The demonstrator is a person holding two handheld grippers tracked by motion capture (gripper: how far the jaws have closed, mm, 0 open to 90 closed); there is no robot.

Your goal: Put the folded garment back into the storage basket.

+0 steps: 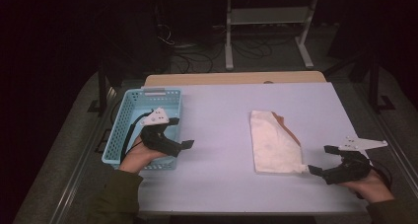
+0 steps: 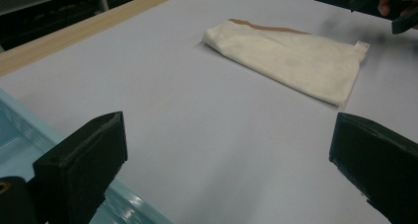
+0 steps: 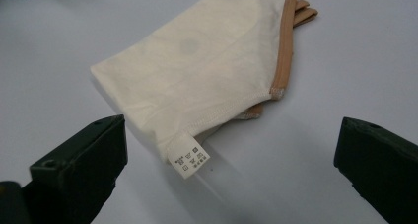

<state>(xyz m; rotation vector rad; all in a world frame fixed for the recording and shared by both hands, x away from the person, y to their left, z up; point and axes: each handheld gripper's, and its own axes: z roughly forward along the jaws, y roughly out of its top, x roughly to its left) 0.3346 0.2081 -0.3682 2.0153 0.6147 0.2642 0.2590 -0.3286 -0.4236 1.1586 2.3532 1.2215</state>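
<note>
Right gripper (image 1: 325, 164) hovering wide open, empty, just beside cloth (image 1: 273, 145) near corner. Left gripper (image 1: 178, 132) waiting open, empty, well left of cloth. Next, likely: closing on that corner.

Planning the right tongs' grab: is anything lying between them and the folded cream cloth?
Nothing visible. The right tongs stand open, facing the folded cream cloth with tan trim. Between them is bare pale table; the cloth's white care label is nearest.

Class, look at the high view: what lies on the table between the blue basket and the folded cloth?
Nothing lies there: between the basket and the cloth the table is bare. The left gripper hangs near the basket.
</note>
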